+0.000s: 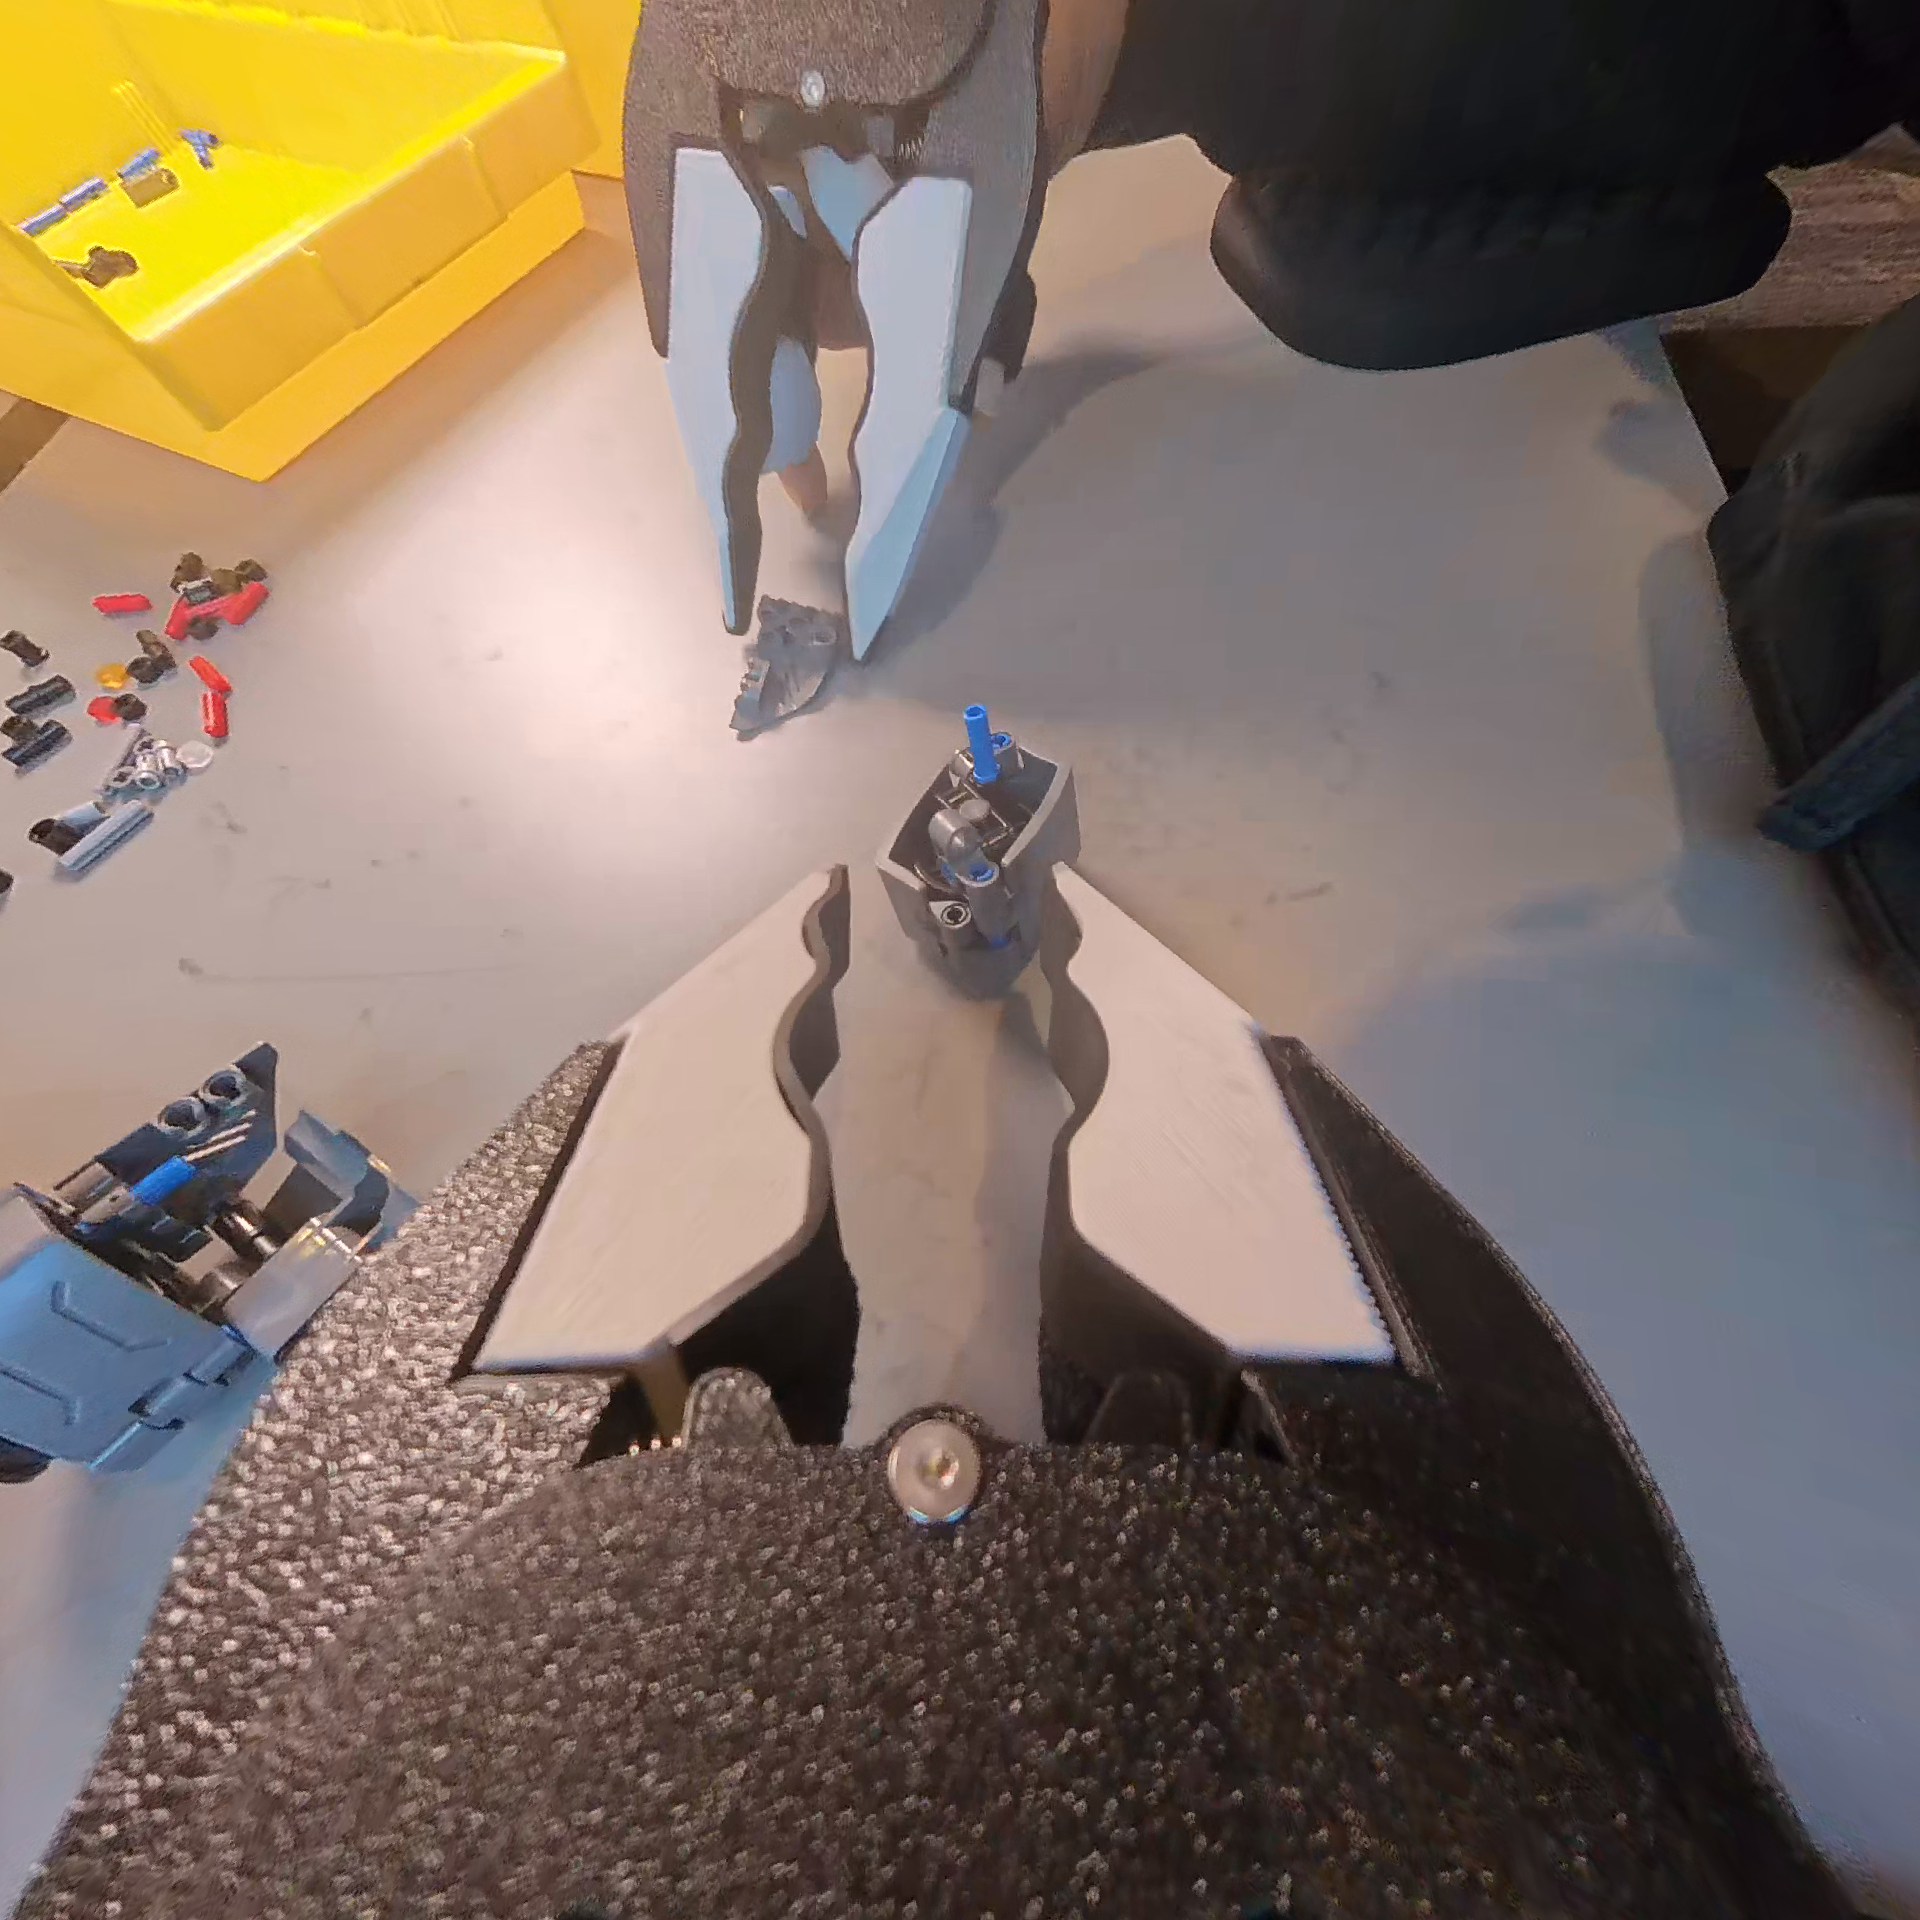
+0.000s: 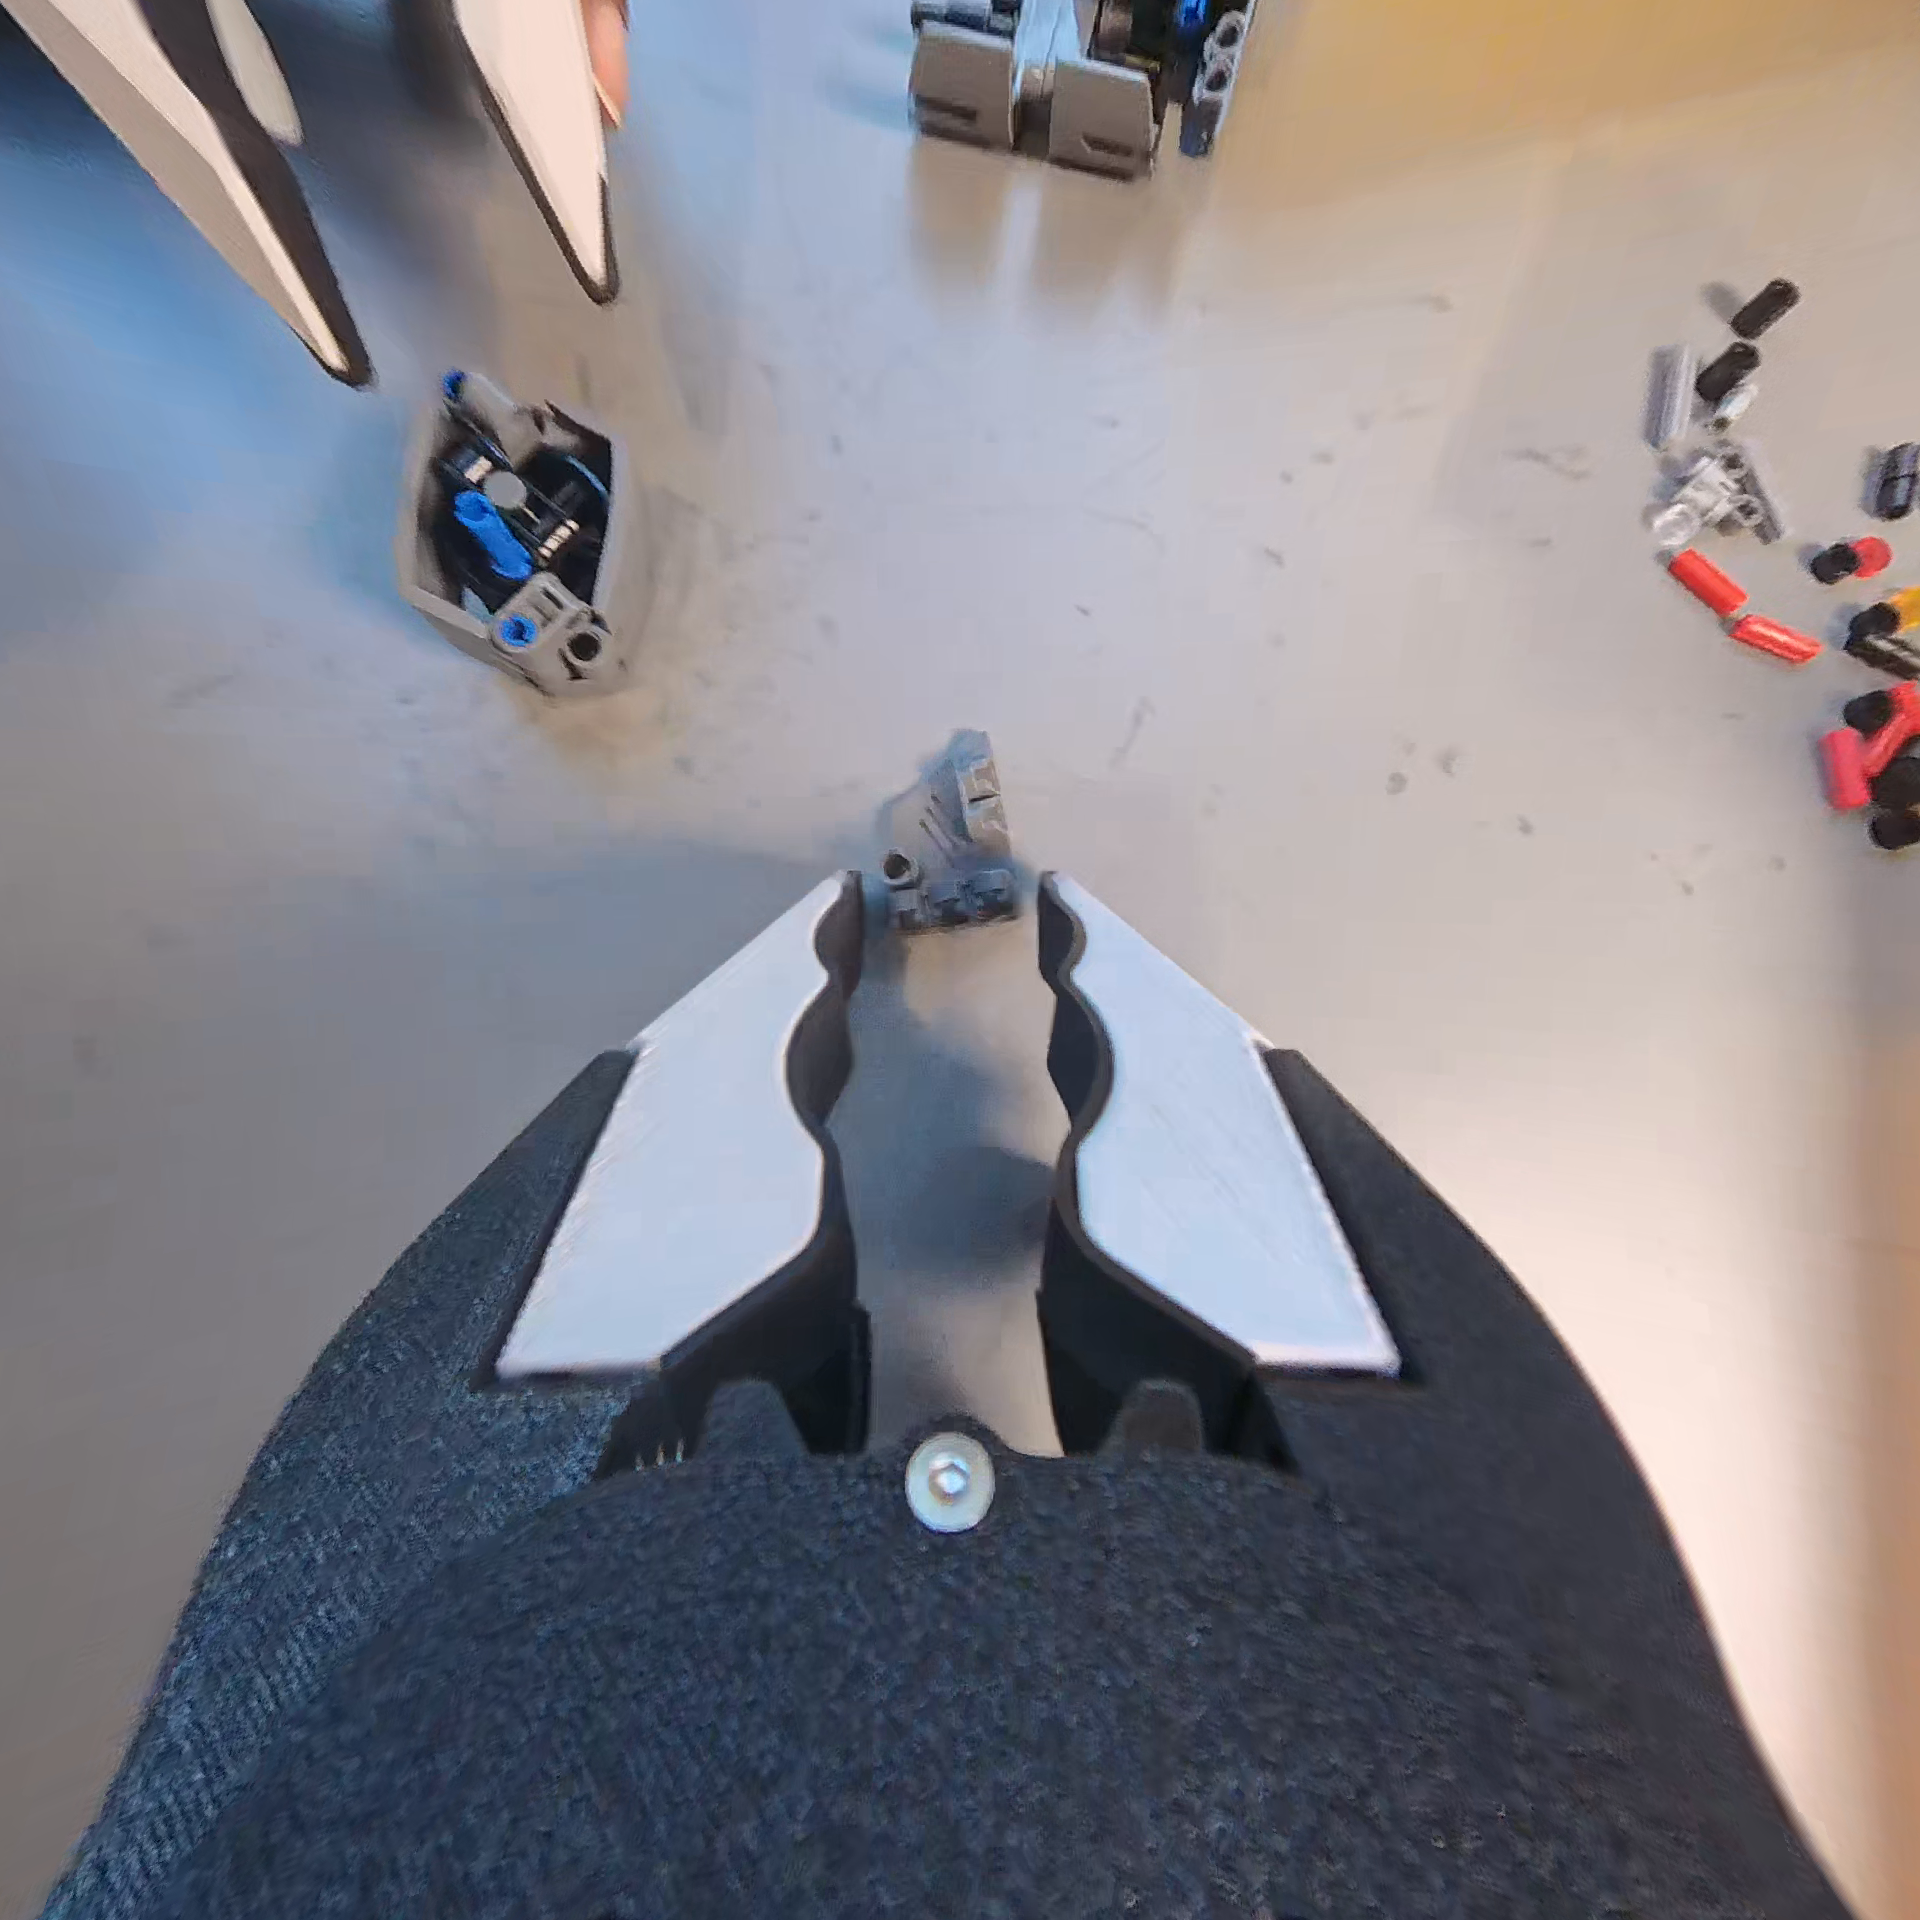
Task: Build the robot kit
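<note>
Two grippers over small building-toy pieces on the table (image 1: 1351,644)

The left gripper (image 1: 951,883) stood open around a grey housing (image 1: 977,862); the right gripper (image 2: 948,883), open and empty, straddled a dark grey bracket (image 2: 951,842). Closing squarely would avoid tipping.

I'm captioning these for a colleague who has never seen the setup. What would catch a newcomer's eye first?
Two open hand-held grippers face each other over a grey table. The left hand-held gripper brackets a grey housing with blue pins, while the right hand-held gripper has its tips either side of a small dark grey toothed piece. A bright yellow bin sits at the far left, with red and black small parts scattered before it.
</note>
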`<state>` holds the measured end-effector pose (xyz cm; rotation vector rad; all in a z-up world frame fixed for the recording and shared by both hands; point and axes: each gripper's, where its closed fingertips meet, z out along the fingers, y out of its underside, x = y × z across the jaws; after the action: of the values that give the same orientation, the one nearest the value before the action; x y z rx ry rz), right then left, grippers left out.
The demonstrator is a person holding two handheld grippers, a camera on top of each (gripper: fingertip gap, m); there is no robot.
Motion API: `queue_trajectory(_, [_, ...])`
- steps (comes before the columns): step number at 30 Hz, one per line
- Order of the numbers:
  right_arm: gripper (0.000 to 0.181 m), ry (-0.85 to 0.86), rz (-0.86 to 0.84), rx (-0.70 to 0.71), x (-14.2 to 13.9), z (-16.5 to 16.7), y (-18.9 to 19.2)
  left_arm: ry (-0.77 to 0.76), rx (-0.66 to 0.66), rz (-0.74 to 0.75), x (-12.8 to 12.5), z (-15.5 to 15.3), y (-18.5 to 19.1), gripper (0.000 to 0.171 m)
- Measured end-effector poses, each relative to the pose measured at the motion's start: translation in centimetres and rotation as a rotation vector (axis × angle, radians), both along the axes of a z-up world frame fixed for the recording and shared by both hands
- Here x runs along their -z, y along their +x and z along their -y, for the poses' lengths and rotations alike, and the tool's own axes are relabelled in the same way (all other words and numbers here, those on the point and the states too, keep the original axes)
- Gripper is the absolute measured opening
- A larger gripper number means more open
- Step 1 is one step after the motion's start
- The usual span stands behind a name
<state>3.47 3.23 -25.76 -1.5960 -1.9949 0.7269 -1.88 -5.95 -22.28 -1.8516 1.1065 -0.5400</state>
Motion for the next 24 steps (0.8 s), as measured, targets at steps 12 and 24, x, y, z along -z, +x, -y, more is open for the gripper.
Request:
queue_trajectory(12, [0.023,-0.147,-0.702,-0.126,-12.2,5.7,-3.1,-0.053,-0.04,0.463,-5.9,-0.9,1.6,0.035])
queue_trajectory(24, [0.023,0.252,-0.638,-0.245,-9.7,8.3,-4.0,-0.158,-0.055,0.557,-6.2,-0.9,1.9,0.01])
